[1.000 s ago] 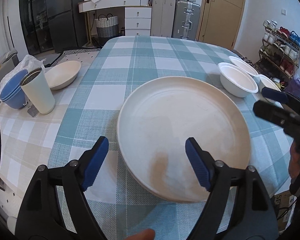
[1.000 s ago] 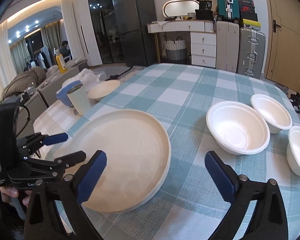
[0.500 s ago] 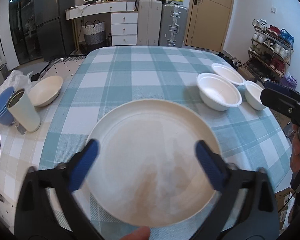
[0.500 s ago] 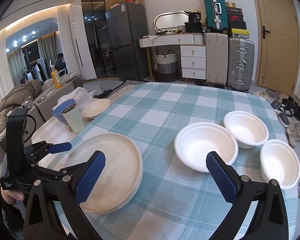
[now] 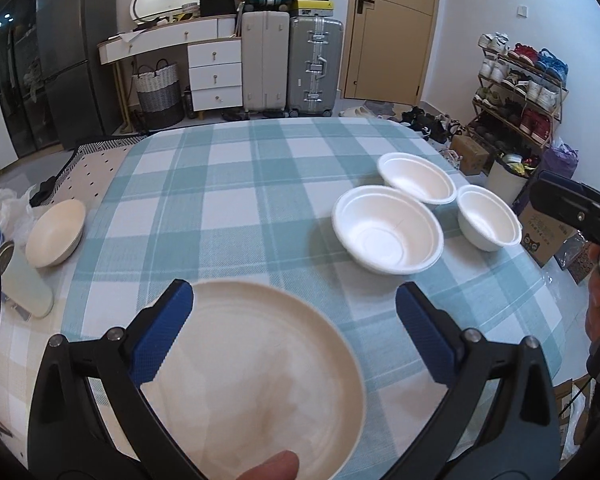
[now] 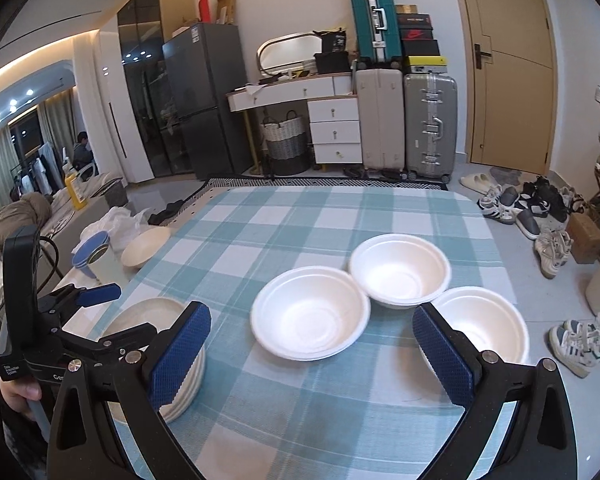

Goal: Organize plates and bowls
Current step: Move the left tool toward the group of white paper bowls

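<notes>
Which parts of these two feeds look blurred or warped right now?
Left wrist view: the plate and cup at the left edge are smeared soft, the white bowls sharper; the fisheye bends the table edges. Right wrist view: the nearest white bowl's rim is slightly smeared, and the door frame bows outward.

Bare cloth beyond bowls

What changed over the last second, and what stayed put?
Both grippers, left and right, pulled back from the table, so the plate stack and white bowls look farther off. Nothing was grasped or released. Jaws remain open; the dishes kept their places.
</notes>
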Demonstrator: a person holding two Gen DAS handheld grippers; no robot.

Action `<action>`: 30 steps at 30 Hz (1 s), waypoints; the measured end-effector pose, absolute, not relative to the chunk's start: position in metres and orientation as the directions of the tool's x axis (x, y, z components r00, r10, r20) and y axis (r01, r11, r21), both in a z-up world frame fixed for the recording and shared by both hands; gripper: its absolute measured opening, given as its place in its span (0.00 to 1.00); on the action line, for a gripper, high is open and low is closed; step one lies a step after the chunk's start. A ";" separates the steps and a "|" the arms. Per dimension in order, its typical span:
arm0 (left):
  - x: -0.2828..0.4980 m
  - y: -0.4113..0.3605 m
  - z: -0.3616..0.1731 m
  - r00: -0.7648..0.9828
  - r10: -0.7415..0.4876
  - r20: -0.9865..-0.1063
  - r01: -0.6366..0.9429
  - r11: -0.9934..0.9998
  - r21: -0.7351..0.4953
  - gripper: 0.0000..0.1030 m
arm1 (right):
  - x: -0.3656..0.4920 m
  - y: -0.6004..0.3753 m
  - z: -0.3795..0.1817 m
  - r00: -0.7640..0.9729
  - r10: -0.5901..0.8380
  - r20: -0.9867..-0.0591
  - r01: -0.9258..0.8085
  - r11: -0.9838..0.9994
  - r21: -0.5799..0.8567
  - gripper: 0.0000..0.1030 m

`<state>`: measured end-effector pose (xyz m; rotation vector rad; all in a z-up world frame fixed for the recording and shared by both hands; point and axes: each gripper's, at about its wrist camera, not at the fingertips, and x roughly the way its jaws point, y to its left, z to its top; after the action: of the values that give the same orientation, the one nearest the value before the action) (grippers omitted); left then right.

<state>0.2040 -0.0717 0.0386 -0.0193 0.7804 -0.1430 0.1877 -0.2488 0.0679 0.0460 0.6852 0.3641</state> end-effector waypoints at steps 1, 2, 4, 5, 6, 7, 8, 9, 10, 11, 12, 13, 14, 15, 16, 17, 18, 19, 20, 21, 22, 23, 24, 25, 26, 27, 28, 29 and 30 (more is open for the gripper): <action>0.207 -0.077 0.042 0.703 -0.142 -0.697 0.128 0.989 -0.072 0.98 | 0.190 -0.253 0.070 0.717 0.339 -0.610 -0.307 0.938 0.160 0.99; 0.212 -0.082 0.045 0.704 -0.147 -0.695 0.136 0.988 -0.071 0.98 | 0.192 -0.260 0.073 0.721 0.332 -0.608 -0.299 0.941 0.159 0.99; 0.220 -0.090 0.050 0.706 -0.152 -0.692 0.147 0.987 -0.066 0.98 | 0.195 -0.269 0.078 0.726 0.322 -0.607 -0.289 0.945 0.156 1.00; 0.224 -0.095 0.052 0.706 -0.152 -0.691 0.151 0.986 -0.063 0.98 | 0.196 -0.272 0.080 0.729 0.316 -0.607 -0.284 0.947 0.153 0.99; 0.228 -0.098 0.055 0.707 -0.155 -0.690 0.155 0.986 -0.063 0.98 | 0.198 -0.277 0.083 0.732 0.310 -0.607 -0.278 0.949 0.149 0.99; 0.232 -0.102 0.057 0.707 -0.159 -0.689 0.159 0.985 -0.063 0.98 | 0.200 -0.282 0.085 0.734 0.304 -0.607 -0.274 0.951 0.145 0.99; 0.237 -0.106 0.059 0.708 -0.164 -0.687 0.165 0.984 -0.064 0.98 | 0.203 -0.285 0.087 0.735 0.298 -0.609 -0.270 0.953 0.140 0.99; 0.242 -0.110 0.061 0.707 -0.167 -0.687 0.171 0.983 -0.063 0.98 | 0.206 -0.290 0.089 0.736 0.290 -0.612 -0.265 0.955 0.135 1.00; 0.245 -0.113 0.063 0.707 -0.168 -0.687 0.173 0.983 -0.062 0.98 | 0.208 -0.293 0.090 0.736 0.285 -0.614 -0.261 0.956 0.131 0.99; 0.251 -0.117 0.065 0.706 -0.168 -0.688 0.177 0.982 -0.059 0.98 | 0.211 -0.298 0.091 0.736 0.277 -0.617 -0.255 0.959 0.126 0.99; 0.256 -0.121 0.066 0.706 -0.171 -0.687 0.181 0.982 -0.058 0.98 | 0.214 -0.303 0.091 0.737 0.269 -0.619 -0.247 0.961 0.124 0.99; 0.260 -0.124 0.067 0.705 -0.174 -0.687 0.186 0.981 -0.058 0.98 | 0.217 -0.308 0.091 0.735 0.266 -0.623 -0.241 0.962 0.126 0.99; 0.265 -0.128 0.068 0.704 -0.177 -0.688 0.190 0.980 -0.058 0.98 | 0.219 -0.313 0.091 0.733 0.263 -0.628 -0.235 0.963 0.130 0.99; 0.270 -0.133 0.068 0.701 -0.181 -0.689 0.196 0.979 -0.058 0.98 | 0.223 -0.317 0.090 0.730 0.262 -0.631 -0.231 0.964 0.133 0.99; 0.276 -0.136 0.068 0.699 -0.183 -0.691 0.200 0.978 -0.057 0.98 | 0.226 -0.321 0.089 0.728 0.259 -0.634 -0.227 0.965 0.133 0.99; 0.281 -0.141 0.068 0.696 -0.184 -0.694 0.203 0.978 -0.056 0.98 | 0.229 -0.326 0.088 0.729 0.251 -0.637 -0.217 0.967 0.132 1.00; 0.285 -0.145 0.067 0.694 -0.186 -0.696 0.207 0.977 -0.054 0.98 | 0.232 -0.330 0.087 0.728 0.246 -0.640 -0.211 0.969 0.132 0.99; 0.290 -0.150 0.067 0.690 -0.187 -0.699 0.211 0.976 -0.053 0.98 | 0.236 -0.335 0.086 0.726 0.244 -0.643 -0.204 0.969 0.137 0.99; 0.295 -0.154 0.067 0.687 -0.190 -0.701 0.216 0.975 -0.052 0.98 | 0.239 -0.338 0.085 0.726 0.244 -0.643 -0.199 0.970 0.143 1.00; 0.299 -0.159 0.066 0.684 -0.194 -0.703 0.222 0.974 -0.052 0.98 | 0.242 -0.341 0.084 0.724 0.244 -0.645 -0.195 0.970 0.148 0.99; 0.304 -0.162 0.065 0.681 -0.196 -0.705 0.226 0.973 -0.052 0.98 | 0.246 -0.345 0.082 0.723 0.244 -0.646 -0.190 0.970 0.153 0.99; 0.309 -0.166 0.064 0.678 -0.197 -0.708 0.229 0.972 -0.051 0.98 | 0.250 -0.346 0.081 0.724 0.243 -0.646 -0.186 0.970 0.157 0.99; 0.314 -0.171 0.063 0.675 -0.199 -0.711 0.233 0.971 -0.050 0.98 | 0.254 -0.349 0.079 0.723 0.240 -0.648 -0.179 0.971 0.160 0.99; 0.320 -0.174 0.061 0.671 -0.201 -0.714 0.237 0.970 -0.050 0.98 | 0.258 -0.351 0.077 0.720 0.238 -0.652 -0.173 0.971 0.164 0.99; 0.324 -0.177 0.060 0.667 -0.202 -0.717 0.241 0.969 -0.049 0.98 | 0.262 -0.355 0.075 0.719 0.237 -0.654 -0.164 0.971 0.172 0.99; 0.329 -0.181 0.058 0.662 -0.203 -0.721 0.246 0.968 -0.047 0.98 | 0.267 -0.358 0.073 0.715 0.239 -0.658 -0.158 0.971 0.180 0.99; 0.335 -0.184 0.057 0.658 -0.205 -0.724 0.249 0.967 -0.048 0.98 | 0.270 -0.359 0.070 0.710 0.241 -0.662 -0.155 0.970 0.187 0.99; 0.340 -0.186 0.055 0.655 -0.207 -0.727 0.252 0.967 -0.049 0.98 | 0.275 -0.361 0.067 0.705 0.243 -0.666 -0.148 0.969 0.197 0.99; 0.346 -0.189 0.053 0.651 -0.209 -0.730 0.255 0.966 -0.050 0.98 | 0.278 -0.363 0.065 0.703 0.242 -0.668 -0.141 0.969 0.202 0.99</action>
<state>0.3457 -0.1892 0.0534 0.0585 0.8212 -0.2637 0.2784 -0.3635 0.0648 0.1400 0.7618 0.2135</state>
